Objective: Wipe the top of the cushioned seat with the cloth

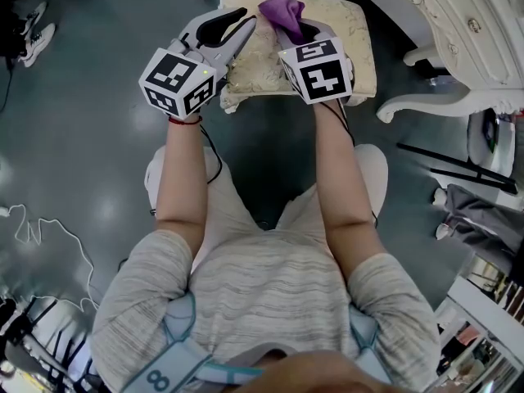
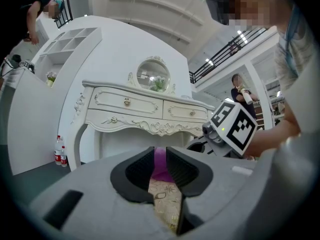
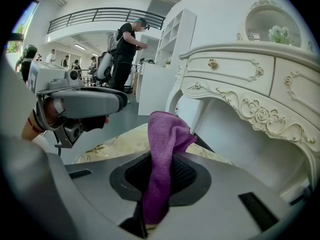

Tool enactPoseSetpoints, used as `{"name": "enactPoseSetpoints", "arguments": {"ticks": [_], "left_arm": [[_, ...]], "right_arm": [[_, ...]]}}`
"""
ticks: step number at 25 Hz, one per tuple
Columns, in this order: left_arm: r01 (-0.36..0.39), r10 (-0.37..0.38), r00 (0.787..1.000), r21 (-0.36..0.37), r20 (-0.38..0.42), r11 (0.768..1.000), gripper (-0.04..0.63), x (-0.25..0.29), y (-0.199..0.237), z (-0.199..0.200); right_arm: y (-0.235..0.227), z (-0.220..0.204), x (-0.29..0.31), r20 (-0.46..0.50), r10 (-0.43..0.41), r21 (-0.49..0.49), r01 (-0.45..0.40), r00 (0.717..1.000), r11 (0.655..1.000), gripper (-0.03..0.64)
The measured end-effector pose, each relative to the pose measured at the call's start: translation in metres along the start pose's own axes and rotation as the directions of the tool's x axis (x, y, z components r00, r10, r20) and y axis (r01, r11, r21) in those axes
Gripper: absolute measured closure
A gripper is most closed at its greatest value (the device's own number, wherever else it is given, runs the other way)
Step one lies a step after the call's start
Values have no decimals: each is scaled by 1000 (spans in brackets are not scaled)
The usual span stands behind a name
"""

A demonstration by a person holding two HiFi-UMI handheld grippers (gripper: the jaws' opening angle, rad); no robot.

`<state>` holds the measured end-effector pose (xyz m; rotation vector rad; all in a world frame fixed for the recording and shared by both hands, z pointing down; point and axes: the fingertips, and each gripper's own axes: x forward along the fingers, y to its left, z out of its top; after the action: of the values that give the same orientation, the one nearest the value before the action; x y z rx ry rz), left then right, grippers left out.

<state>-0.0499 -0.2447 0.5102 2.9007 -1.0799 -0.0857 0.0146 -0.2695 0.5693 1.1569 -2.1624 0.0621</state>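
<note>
Head view: shows the cushioned seat (image 1: 360, 47) straight ahead on the floor, with the purple cloth (image 1: 282, 11) bunched above the seat's far middle, clamped in the right gripper (image 1: 299, 29); puts the left gripper (image 1: 237, 35) over the seat's left edge, just beside the right one. Left gripper view: looks along jaws parted by a narrow slit with nothing caught between them, only the seat's patterned cream cover and a strip of the cloth showing through, and a white dressing table (image 2: 145, 109) standing beyond the seat. Right gripper view: finds the jaws clenched on a fold of the cloth, the rest rising in a limp peak above the pads and hanging just over the seat's top. Handling, as a judgement: looks light, soft and floppy, likely to bunch and drag rather than slide flat; probably wipes better with a loose tail left free below the pinch to lie on the seat. Suggests a firm pinch on a thick fold, since a thin edge could slip out.
</note>
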Motion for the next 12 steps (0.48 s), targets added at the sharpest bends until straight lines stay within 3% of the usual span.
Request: {"name": "enactPoseSetpoints", "arguments": {"ticks": [12], "left_arm": [[15, -15, 1000, 0, -10, 1000, 512, 6, -3, -4]], "right_arm": [[-32, -19, -11, -22, -49, 26, 49, 999, 998, 549]]}}
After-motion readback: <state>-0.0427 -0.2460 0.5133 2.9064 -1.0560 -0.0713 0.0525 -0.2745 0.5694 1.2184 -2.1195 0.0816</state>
